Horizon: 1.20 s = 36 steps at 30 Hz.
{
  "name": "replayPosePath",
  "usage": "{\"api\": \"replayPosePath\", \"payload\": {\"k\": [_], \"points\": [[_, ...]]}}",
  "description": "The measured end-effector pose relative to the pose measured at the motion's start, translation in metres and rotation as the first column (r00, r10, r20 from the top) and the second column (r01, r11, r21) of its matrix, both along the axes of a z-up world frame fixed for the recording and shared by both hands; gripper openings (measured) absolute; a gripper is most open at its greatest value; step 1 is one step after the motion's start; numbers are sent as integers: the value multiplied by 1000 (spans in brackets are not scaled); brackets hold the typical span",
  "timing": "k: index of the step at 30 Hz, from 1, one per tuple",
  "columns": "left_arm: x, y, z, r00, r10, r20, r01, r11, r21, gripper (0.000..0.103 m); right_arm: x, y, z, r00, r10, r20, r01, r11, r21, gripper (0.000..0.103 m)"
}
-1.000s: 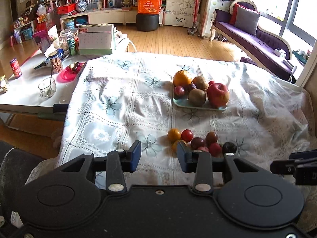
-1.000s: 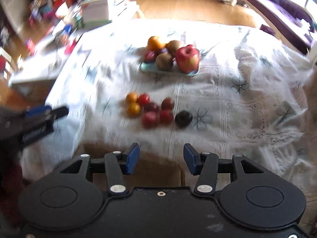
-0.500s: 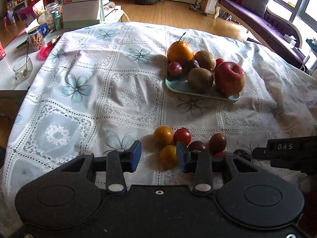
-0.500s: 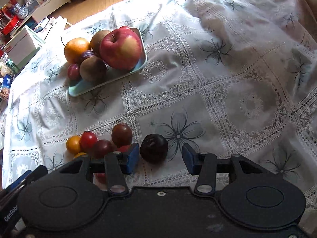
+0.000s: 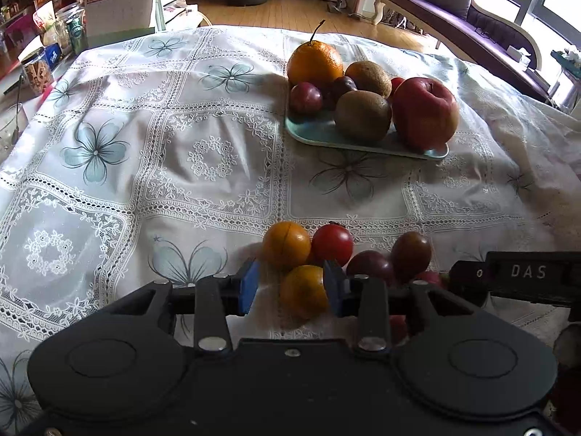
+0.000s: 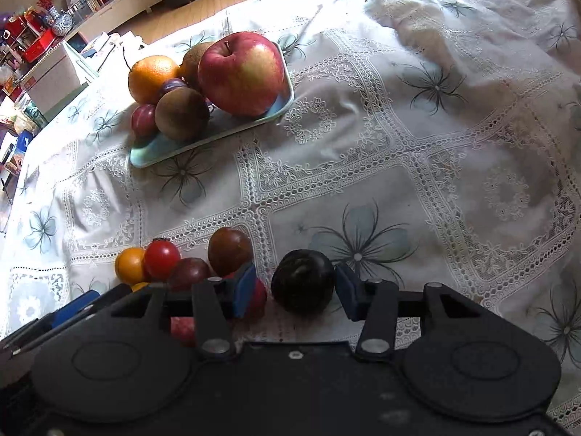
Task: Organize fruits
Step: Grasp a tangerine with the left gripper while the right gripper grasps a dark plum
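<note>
Straddling a round, glossy dark plum (image 6: 303,281), spread jaws.

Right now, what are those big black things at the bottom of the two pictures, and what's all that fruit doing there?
Those black things are grabbing tools. A person holds one in each hand, and each has a small camera looking forward along its two blue fingers, so you get one picture from each tool.

In the left picture, the left gripper is open, with a small orange fruit sitting between its fingers. In the right picture, the right gripper is open too, around a dark plum. Neither fruit is squeezed or lifted yet.

Everything lies on a white lacy tablecloth. Farther away is a light green tray that holds a big red apple, an orange, brown kiwis and small plums. Near the tools is a loose bunch of small fruits, like a red tomato, probably waiting to be sorted.
</note>
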State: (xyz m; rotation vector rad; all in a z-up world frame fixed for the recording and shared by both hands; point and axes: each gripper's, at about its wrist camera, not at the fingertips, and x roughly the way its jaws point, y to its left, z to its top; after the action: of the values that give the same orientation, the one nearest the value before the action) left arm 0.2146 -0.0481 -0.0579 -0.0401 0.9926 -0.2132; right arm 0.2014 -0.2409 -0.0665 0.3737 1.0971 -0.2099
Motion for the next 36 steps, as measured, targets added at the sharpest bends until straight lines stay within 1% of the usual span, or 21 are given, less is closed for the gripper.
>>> {"api": "replayPosePath", "payload": {"k": [4, 7, 9, 12, 15, 16, 19, 23, 25, 30, 33, 36], "points": [[1, -9, -5, 998, -57, -4, 57, 998, 32, 47, 0, -10, -5, 1000, -17, 3, 17, 997, 70, 52], [4, -14, -7, 997, -73, -25, 74, 996, 48, 47, -1, -16, -9, 998, -62, -7, 63, 994, 88, 52], [8, -17, -12, 995, -79, -62, 82, 995, 63, 47, -2, -20, -11, 997, -82, -6, 82, 991, 101, 52], [17, -21, -20, 988, -79, -134, 91, 992, 84, 52, -7, -22, -9, 994, -103, 21, 101, 989, 108, 52], [25, -23, -30, 976, -61, -209, 85, 991, 105, 51, -12, -21, -4, 991, -121, 52, 116, 990, 84, 52], [27, -23, -32, 974, -59, -219, 84, 990, 109, 49, -13, -20, -3, 990, -132, 54, 128, 989, 70, 52], [27, -22, -34, 975, -48, -217, 74, 991, 110, 47, -9, -16, -5, 991, -130, 27, 129, 991, 31, 52], [28, -15, -34, 977, -23, -213, 42, 995, 89, 46, 3, -11, -13, 997, -73, -30, 74, 997, 33, 53], [28, -14, -35, 976, -18, -215, 36, 996, 82, 46, 8, -9, -16, 997, -51, -51, 53, 998, 36, 55], [24, -12, -34, 978, -13, -209, 31, 996, 80, 46, 12, 0, -15, 998, -27, -56, 27, 1000, -7, 57], [23, -9, -32, 979, -4, -202, 19, 997, 74, 46, 9, 3, -13, 999, 6, -36, -6, 1000, -6, 56], [22, -6, -30, 981, 4, -193, 9, 998, 66, 46, 11, 6, -13, 999, 18, -46, -19, 1000, -16, 56]]}}
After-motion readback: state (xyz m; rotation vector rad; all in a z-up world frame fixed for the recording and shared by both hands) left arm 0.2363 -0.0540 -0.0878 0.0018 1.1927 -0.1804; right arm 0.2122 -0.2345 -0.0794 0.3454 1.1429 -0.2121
